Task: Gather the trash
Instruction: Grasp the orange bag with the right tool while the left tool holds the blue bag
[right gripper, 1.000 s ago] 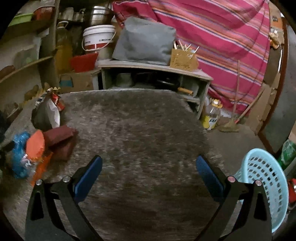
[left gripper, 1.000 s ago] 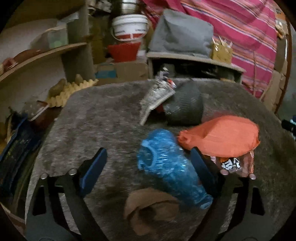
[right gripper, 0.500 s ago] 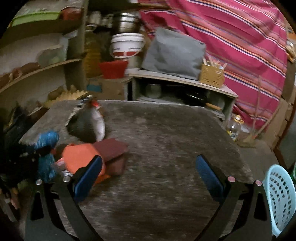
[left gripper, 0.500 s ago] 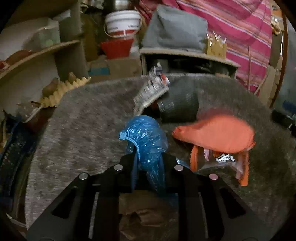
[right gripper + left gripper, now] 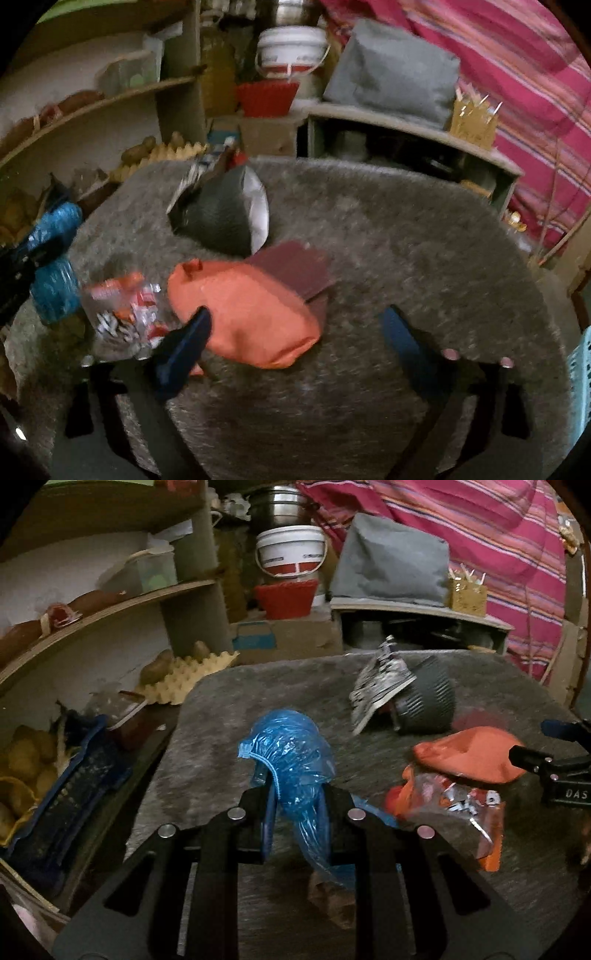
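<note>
The left gripper (image 5: 295,812) is clenched on the blue plastic bag (image 5: 291,760), lifting it off the grey rug (image 5: 229,709) for collecting. Right of the bag lies the orange bag (image 5: 243,314), where the right gripper (image 5: 299,332) hovers released, ready to grab.

Two wrist views, low over one grey rug

Left view looks forward, close above the rug (image 5: 229,701); right view faces likewise from further right. Both share the orange bag (image 5: 469,755) (image 5: 243,314) and the shelves behind.
</note>
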The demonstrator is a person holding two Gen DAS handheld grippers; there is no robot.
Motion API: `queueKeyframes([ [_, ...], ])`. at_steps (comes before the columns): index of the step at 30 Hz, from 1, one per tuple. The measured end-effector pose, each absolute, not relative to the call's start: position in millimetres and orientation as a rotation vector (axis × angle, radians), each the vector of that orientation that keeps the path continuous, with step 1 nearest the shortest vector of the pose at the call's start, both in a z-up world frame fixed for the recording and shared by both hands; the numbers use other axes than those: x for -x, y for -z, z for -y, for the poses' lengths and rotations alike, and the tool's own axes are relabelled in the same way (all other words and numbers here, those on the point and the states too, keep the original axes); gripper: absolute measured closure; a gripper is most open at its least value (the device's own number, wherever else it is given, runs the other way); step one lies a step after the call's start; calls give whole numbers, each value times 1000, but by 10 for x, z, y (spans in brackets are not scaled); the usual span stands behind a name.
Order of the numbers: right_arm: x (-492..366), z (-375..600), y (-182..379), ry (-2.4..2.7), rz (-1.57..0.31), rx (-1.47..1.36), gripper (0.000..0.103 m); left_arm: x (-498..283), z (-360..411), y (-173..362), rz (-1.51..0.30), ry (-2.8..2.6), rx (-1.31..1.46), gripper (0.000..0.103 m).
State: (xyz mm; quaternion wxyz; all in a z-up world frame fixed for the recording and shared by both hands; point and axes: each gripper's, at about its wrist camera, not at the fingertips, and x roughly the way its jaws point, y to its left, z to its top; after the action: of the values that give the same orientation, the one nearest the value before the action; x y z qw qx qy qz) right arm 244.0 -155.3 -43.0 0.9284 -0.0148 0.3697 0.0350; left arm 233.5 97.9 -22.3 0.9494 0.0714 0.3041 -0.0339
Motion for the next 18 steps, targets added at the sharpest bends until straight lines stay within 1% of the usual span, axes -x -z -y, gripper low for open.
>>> queueKeyframes([
  [1, -2466, 1540, 485, -72, -775, 33, 33, -2336, -1012, 244, -623, 64, -144, 85],
  [2, -2486, 1535, 521, -72, -786, 30, 35, -2344, -1042, 260, -630, 62, -140, 85],
  [4, -2540, 1547, 588, -94, -810, 0, 50, -2360, -1075, 288, -643, 64, -135, 85],
  [5, -2556, 1559, 602, -115, -814, -22, 53, -2359, -1084, 296, -643, 59, -140, 85],
  [6, -2552, 1569, 593, -131, -808, -39, 60, -2358, -1090, 303, -641, 54, -145, 85],
  [7, -2543, 1568, 581, -131, -802, -36, 71, -2358, -1107, 306, -640, 53, -145, 85],
  [8, -2524, 1561, 562, -137, -791, -29, 76, -2353, -1117, 309, -639, 52, -145, 85],
  [10, -2493, 1556, 535, -147, -777, -19, 90, -2348, -1132, 304, -634, 48, -140, 85],
  [11, -2476, 1558, 524, -146, -769, -12, 94, -2348, -1129, 301, -635, 50, -136, 85],
  [14, -2440, 1600, 478, -143, -747, -4, 97, -2343, -1121, 277, -632, 50, -125, 85],
  [18, -2370, 1735, 370, -106, -708, 9, 97, -2290, -1112, 193, -606, 48, -116, 84],
])
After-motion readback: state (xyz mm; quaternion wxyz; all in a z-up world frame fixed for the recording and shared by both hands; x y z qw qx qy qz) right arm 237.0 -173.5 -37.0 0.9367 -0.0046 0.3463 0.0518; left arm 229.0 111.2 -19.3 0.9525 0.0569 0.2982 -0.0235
